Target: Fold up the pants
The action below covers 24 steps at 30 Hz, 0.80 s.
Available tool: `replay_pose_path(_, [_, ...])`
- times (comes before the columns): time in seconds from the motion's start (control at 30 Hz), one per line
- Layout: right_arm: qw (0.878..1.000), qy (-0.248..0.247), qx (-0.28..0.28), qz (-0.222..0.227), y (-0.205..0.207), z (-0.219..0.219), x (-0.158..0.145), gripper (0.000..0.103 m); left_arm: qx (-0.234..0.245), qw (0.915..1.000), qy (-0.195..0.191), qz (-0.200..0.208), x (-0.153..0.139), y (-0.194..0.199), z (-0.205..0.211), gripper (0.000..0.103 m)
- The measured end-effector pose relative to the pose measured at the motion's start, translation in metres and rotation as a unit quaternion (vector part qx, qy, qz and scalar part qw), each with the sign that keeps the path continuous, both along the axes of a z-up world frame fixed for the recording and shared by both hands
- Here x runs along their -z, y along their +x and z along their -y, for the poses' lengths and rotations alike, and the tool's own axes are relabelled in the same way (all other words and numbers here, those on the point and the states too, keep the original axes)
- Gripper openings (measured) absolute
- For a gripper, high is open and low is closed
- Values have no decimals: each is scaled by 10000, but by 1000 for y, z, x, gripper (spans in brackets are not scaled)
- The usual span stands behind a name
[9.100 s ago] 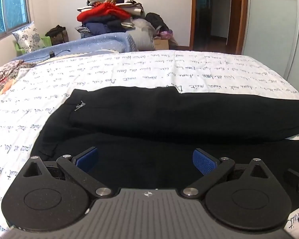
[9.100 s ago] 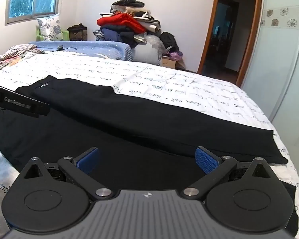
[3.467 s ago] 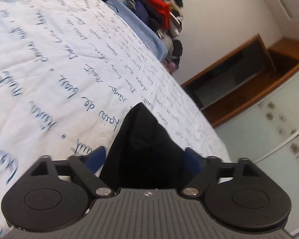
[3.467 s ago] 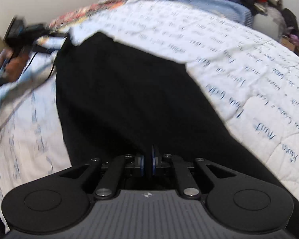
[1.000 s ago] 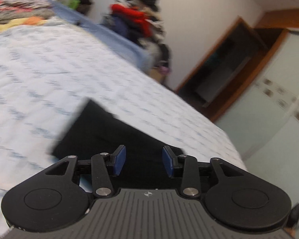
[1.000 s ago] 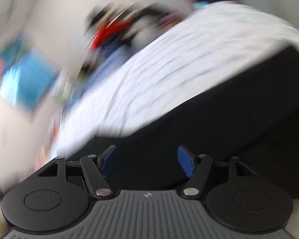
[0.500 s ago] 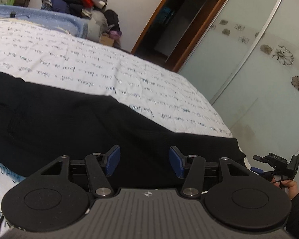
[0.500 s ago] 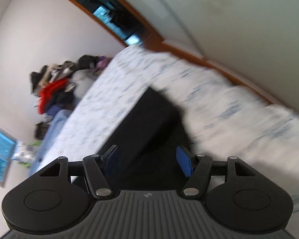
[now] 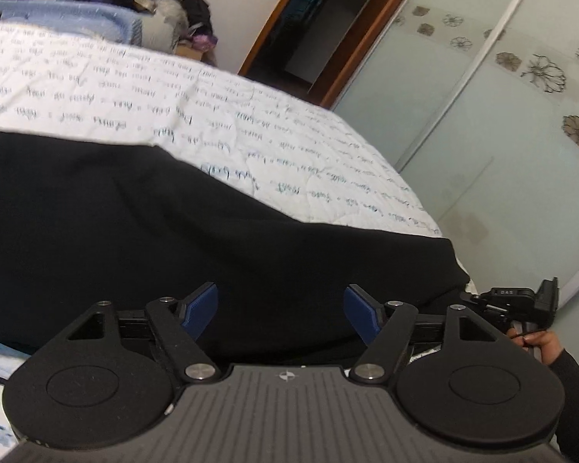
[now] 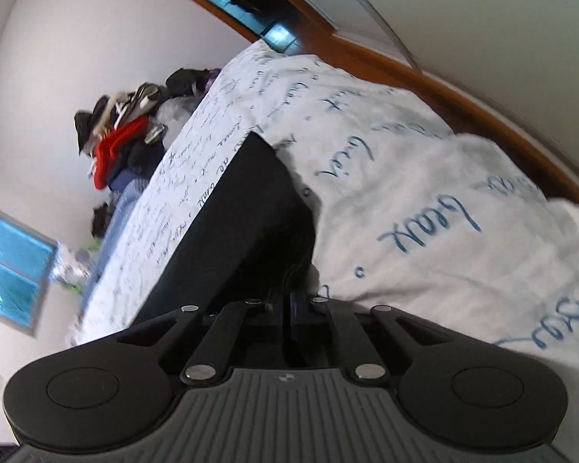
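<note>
The black pants (image 9: 173,223) lay on the bed (image 9: 289,146), the right gripper (image 10: 289,318) was clamped on their hem, and the left gripper (image 9: 281,310), its jaws opening and empty, should pinch the near edge evenly.
</note>
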State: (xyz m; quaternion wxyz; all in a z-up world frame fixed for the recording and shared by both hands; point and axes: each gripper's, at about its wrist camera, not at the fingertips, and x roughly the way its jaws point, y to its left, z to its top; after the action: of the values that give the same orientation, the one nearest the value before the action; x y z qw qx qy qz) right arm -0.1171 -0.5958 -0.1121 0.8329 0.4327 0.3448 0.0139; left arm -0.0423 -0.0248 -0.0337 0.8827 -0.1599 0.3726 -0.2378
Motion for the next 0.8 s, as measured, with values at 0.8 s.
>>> replay_pose_path(0.8, [9910, 1234, 507, 102, -7, 25, -18, 8, 84, 9993, -77, -365, 22, 10, 17, 81])
